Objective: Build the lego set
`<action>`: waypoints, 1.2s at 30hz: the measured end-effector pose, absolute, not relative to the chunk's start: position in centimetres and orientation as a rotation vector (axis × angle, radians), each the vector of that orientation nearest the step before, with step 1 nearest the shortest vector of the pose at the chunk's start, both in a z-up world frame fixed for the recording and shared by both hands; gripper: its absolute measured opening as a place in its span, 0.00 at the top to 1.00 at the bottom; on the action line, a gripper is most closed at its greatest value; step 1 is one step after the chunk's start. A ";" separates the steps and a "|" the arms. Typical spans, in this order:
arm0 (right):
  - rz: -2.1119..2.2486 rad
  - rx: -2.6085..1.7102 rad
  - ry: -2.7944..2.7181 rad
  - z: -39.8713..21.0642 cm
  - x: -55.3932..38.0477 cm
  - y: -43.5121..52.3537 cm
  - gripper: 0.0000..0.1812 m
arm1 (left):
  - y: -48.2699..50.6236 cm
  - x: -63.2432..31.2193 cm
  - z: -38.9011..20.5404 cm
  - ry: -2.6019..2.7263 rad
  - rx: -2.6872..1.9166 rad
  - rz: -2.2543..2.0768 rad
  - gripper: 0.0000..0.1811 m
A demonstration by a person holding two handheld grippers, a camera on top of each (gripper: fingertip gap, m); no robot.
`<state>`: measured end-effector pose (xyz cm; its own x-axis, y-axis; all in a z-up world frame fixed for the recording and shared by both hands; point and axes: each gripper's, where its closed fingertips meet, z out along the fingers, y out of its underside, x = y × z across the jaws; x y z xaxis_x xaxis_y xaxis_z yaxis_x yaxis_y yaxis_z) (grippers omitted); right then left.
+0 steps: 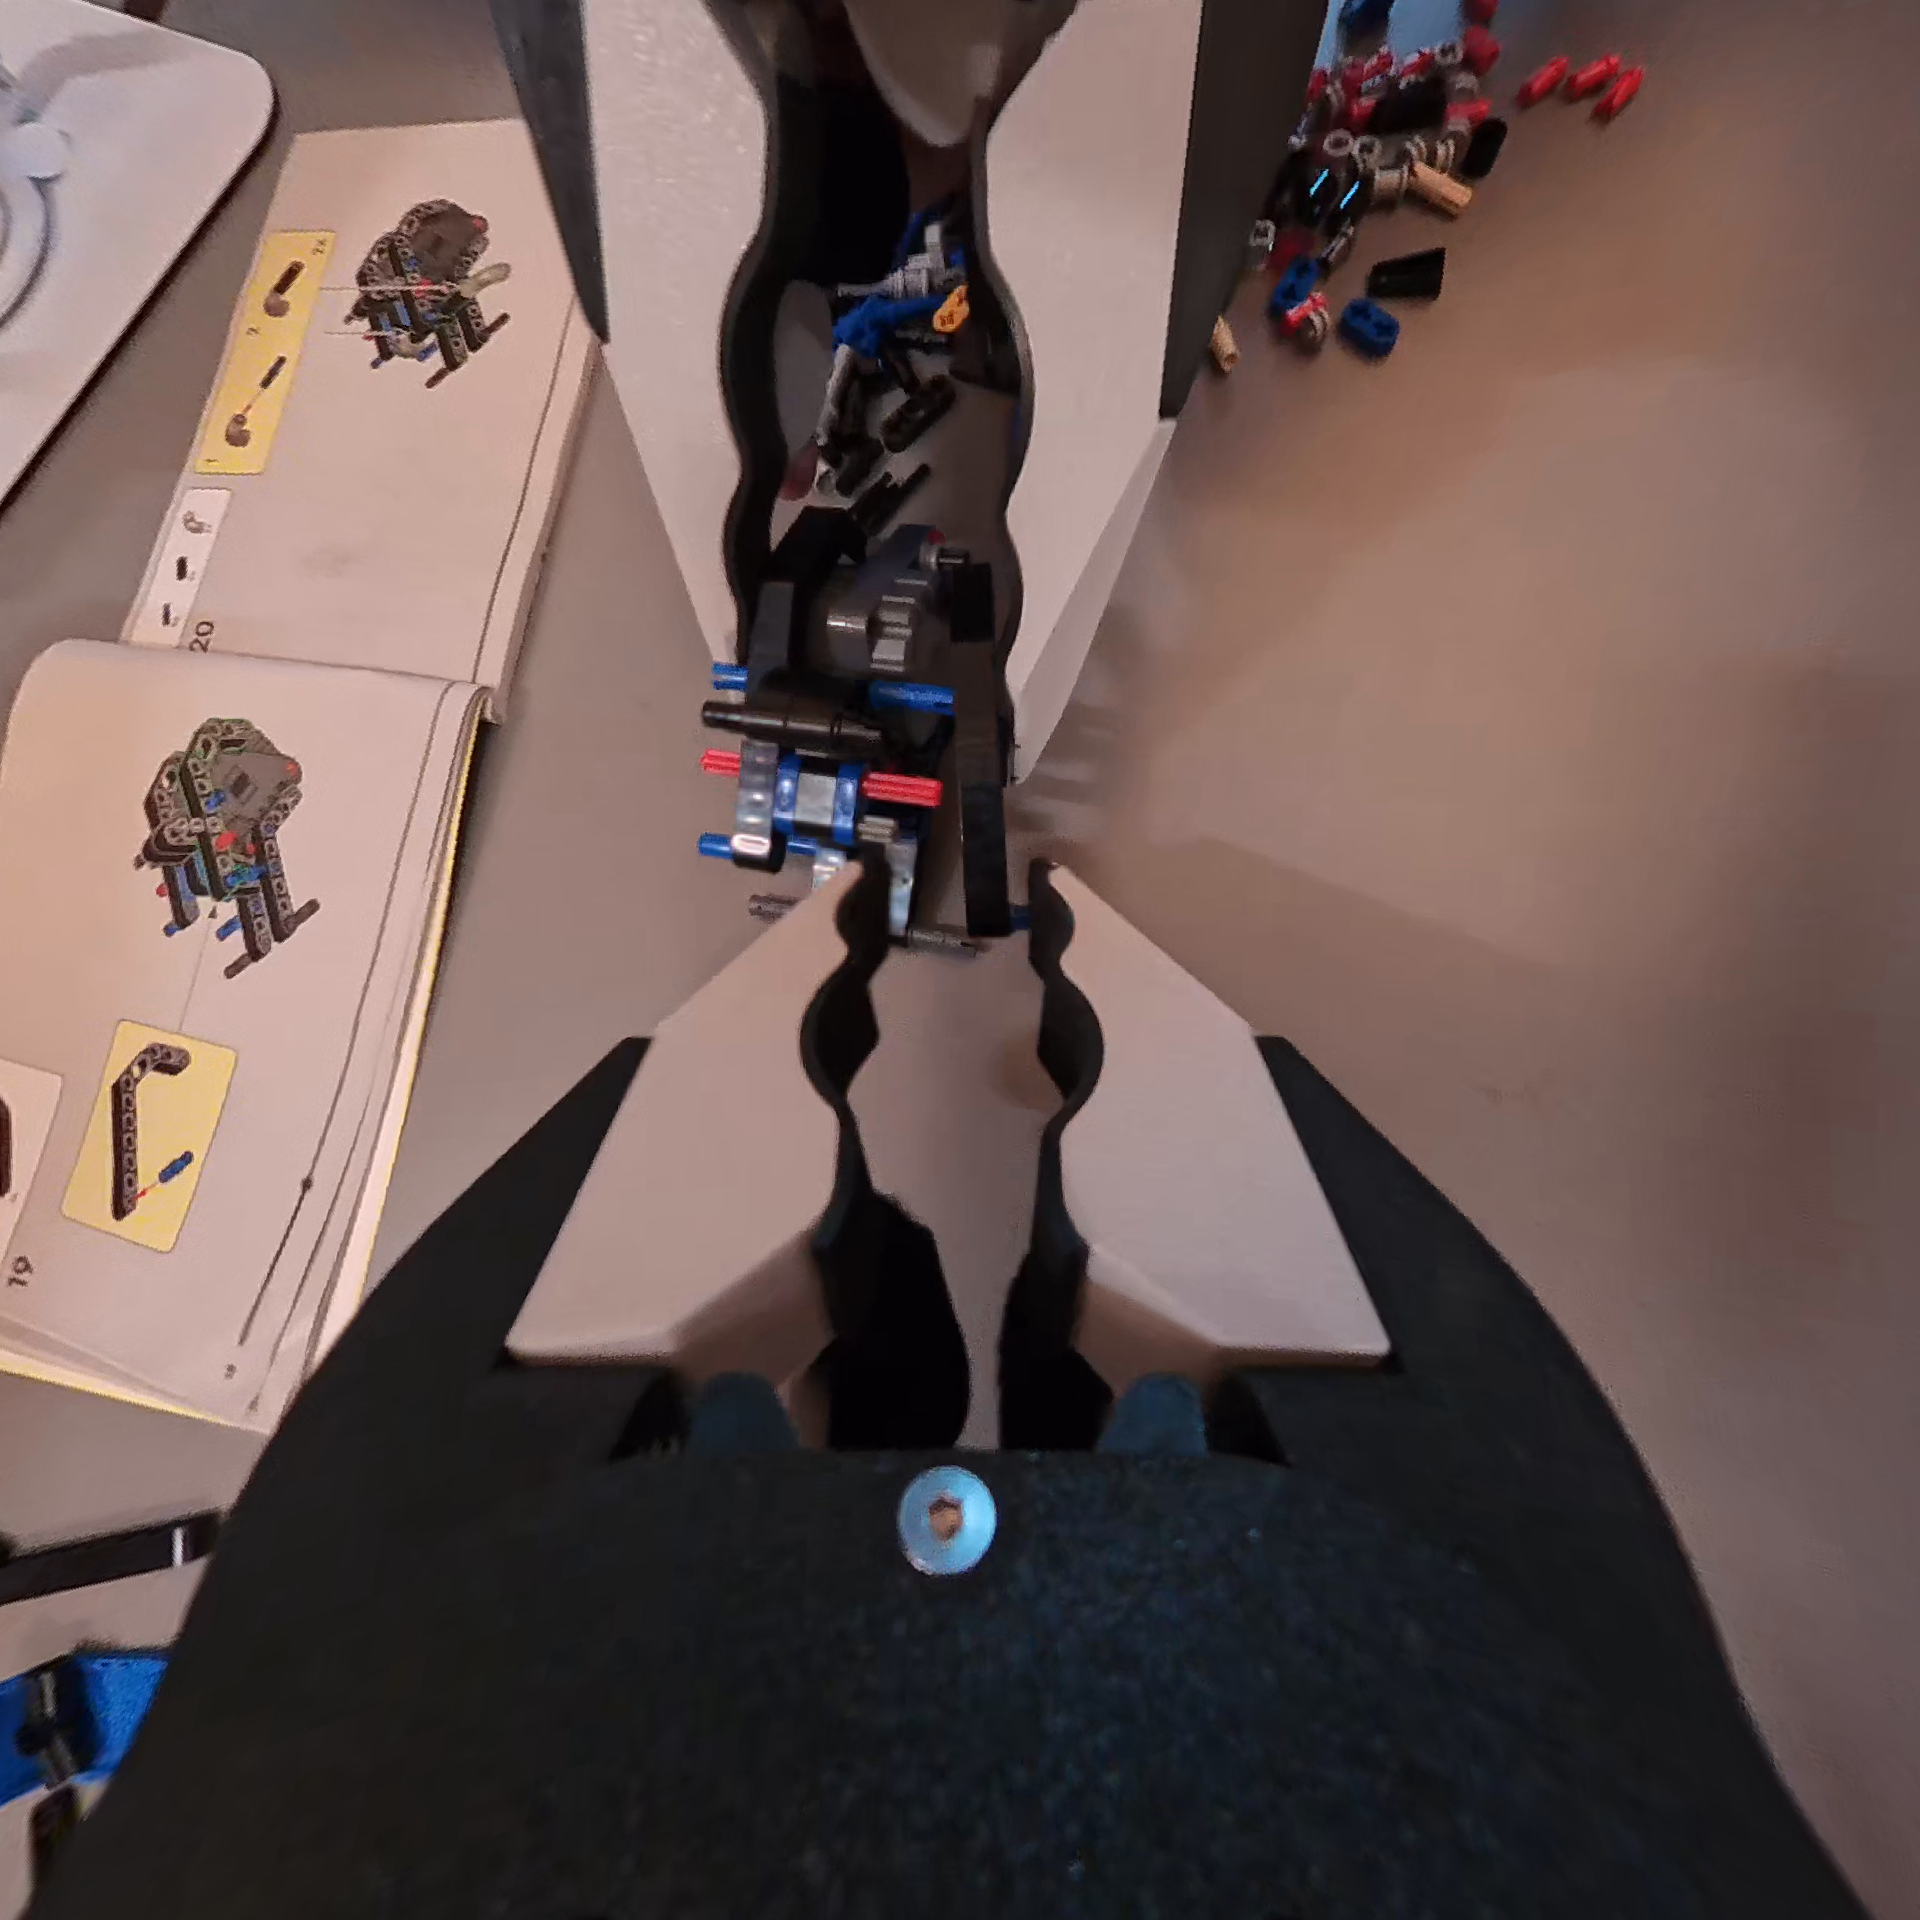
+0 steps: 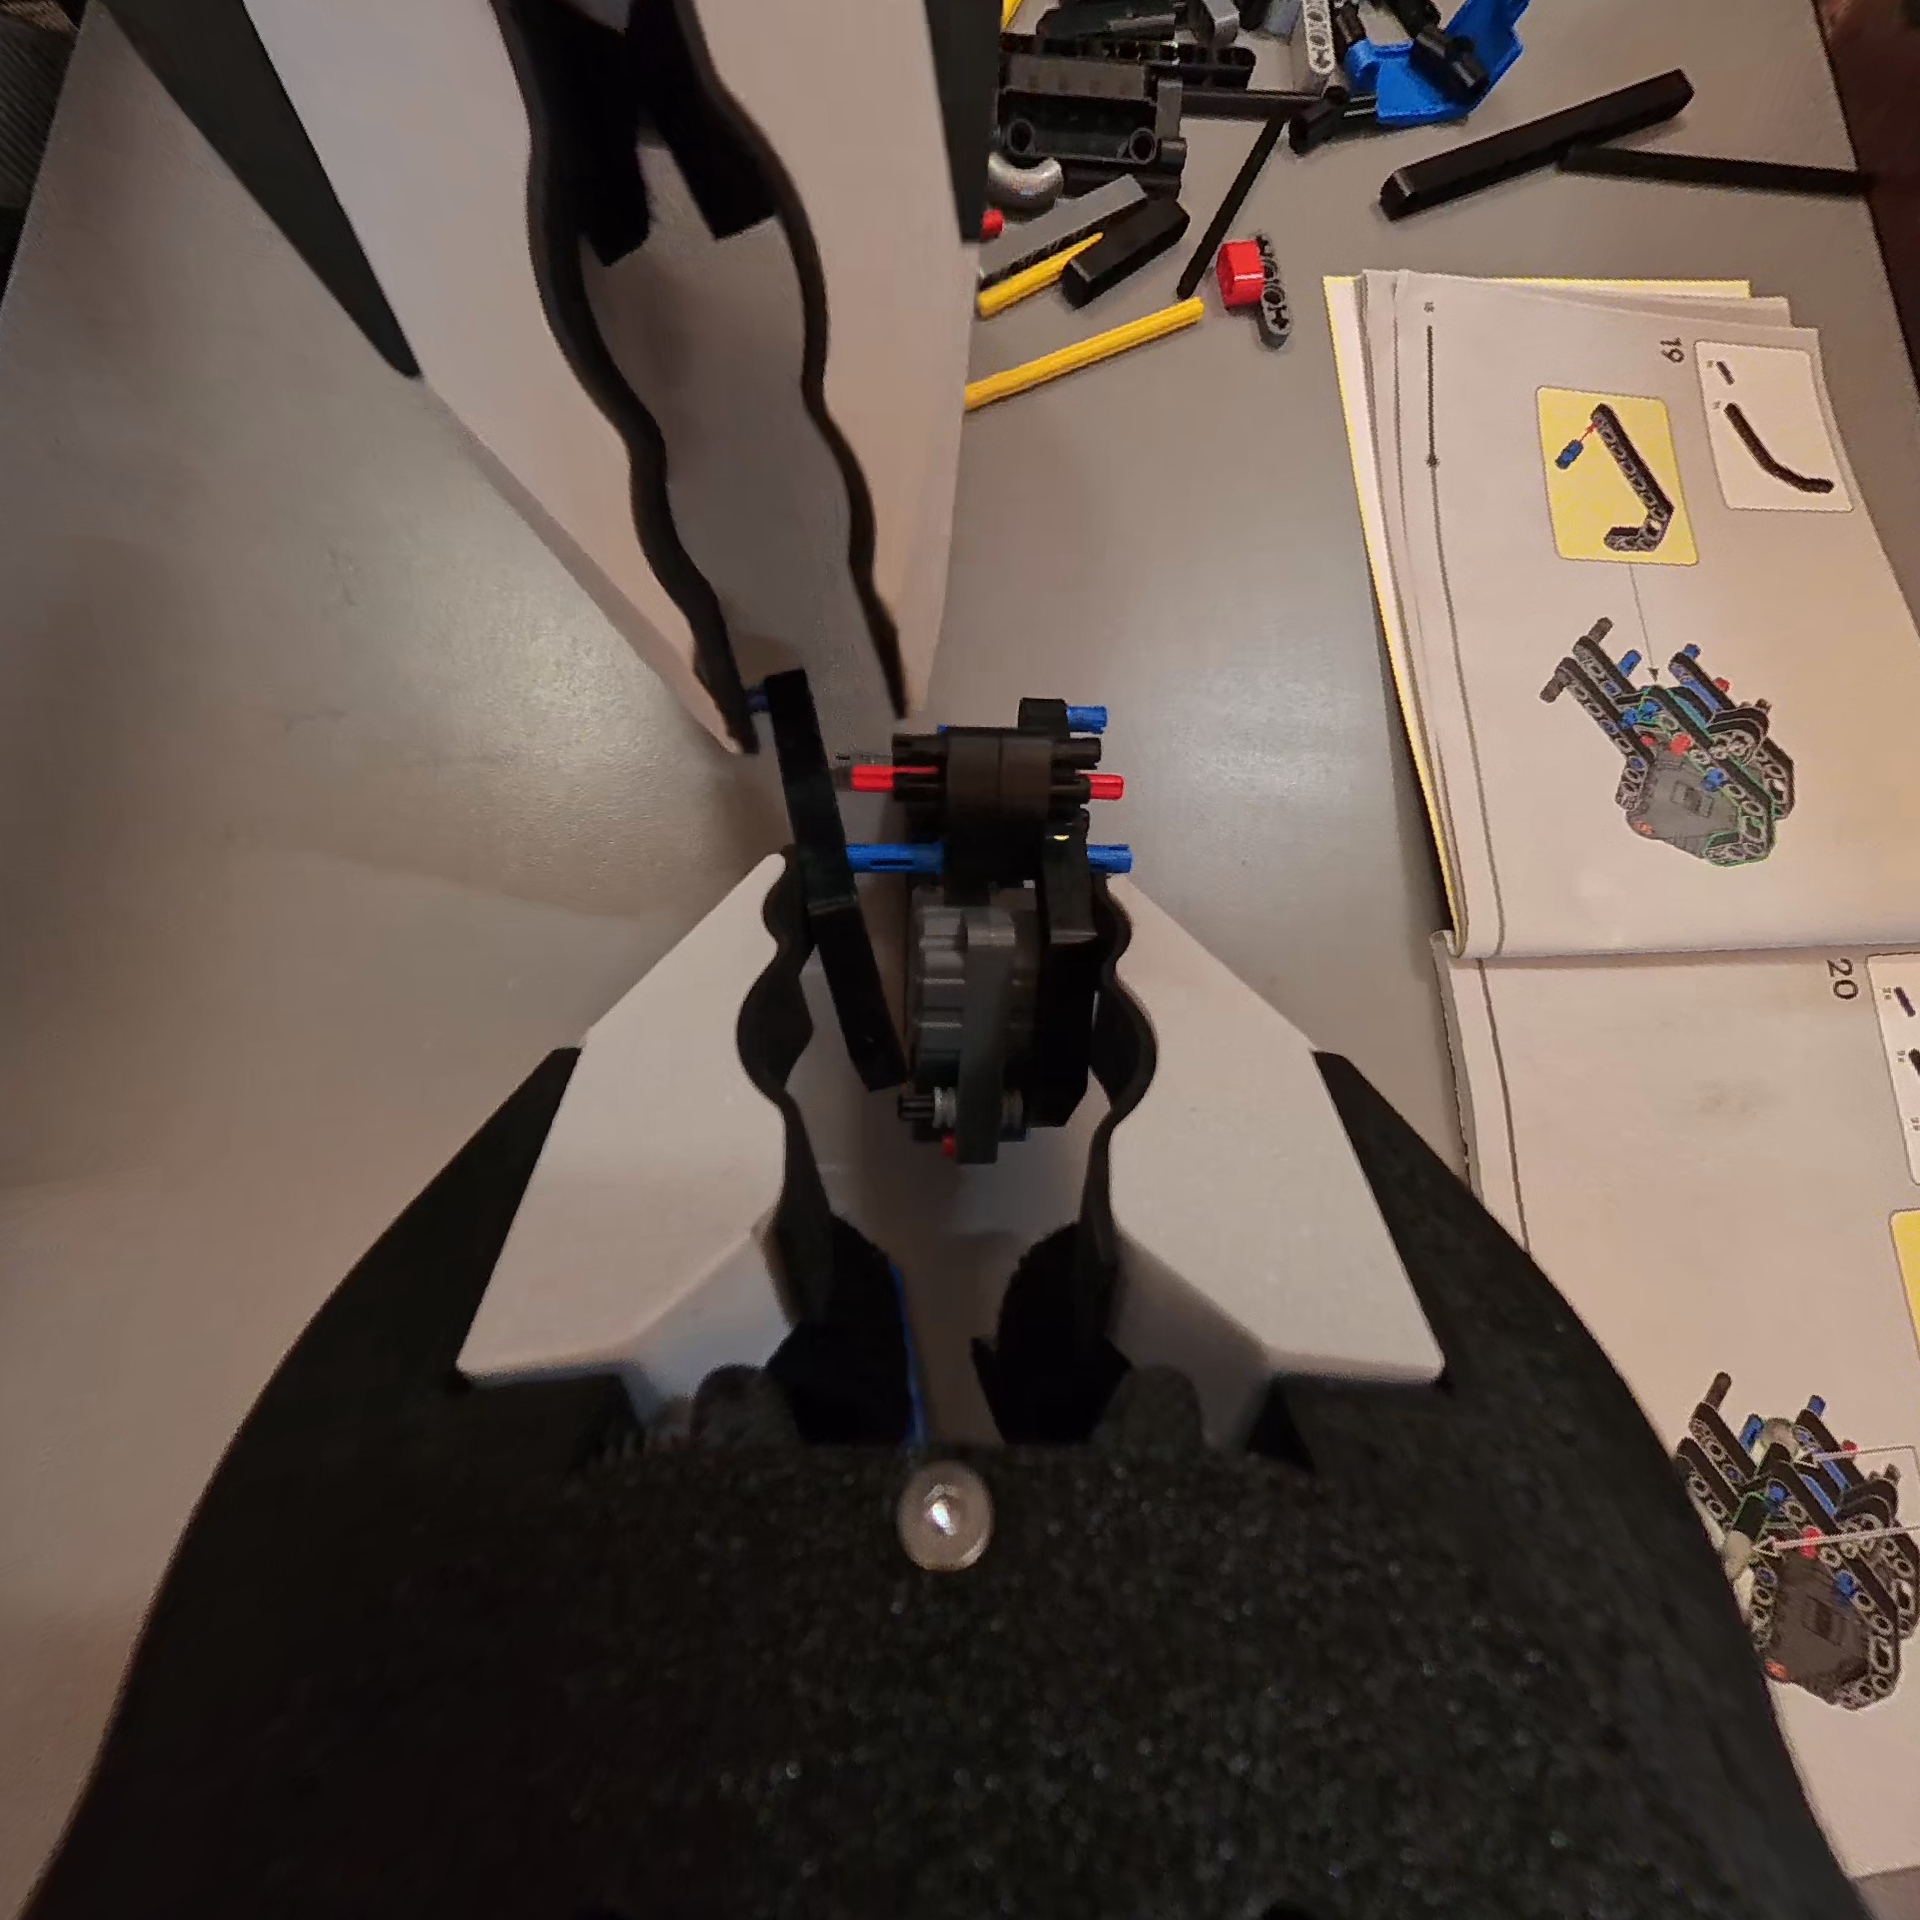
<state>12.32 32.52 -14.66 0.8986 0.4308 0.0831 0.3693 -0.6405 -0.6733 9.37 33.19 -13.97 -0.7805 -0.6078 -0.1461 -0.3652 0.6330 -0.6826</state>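
The partly built lego model is a dark grey gear block with black beams and red and blue pins. My right gripper is shut on it and holds it above the table. In the left wrist view the model hangs from the right gripper, which reaches in from the top. My left gripper is closed around the end of a long black beam at the model's side. That beam leans against the model's blue pin, its top end between the left gripper's tips.
An open instruction booklet lies on the grey table; it also shows in the right wrist view. Loose parts lie at the far end. Black beams, yellow axles and a blue part lie beyond the booklet.
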 end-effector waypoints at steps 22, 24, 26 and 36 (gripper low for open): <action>0.149 -2.332 -0.596 -14.6 12.0 32.1 0.72 | 32.2 11.5 -13.9 2.586 -0.667 -1.142 0.56; 0.153 -2.332 -0.597 -14.6 11.9 32.1 0.72 | 32.2 11.6 -14.3 2.619 -0.665 -1.108 0.56; 0.148 -2.334 -0.598 -14.6 12.0 32.1 0.72 | 32.2 11.8 -14.5 2.637 -0.674 -1.085 0.61; 0.155 -2.335 -0.609 -14.7 11.8 31.9 0.70 | 32.3 11.8 -14.6 2.663 -0.674 -1.048 0.70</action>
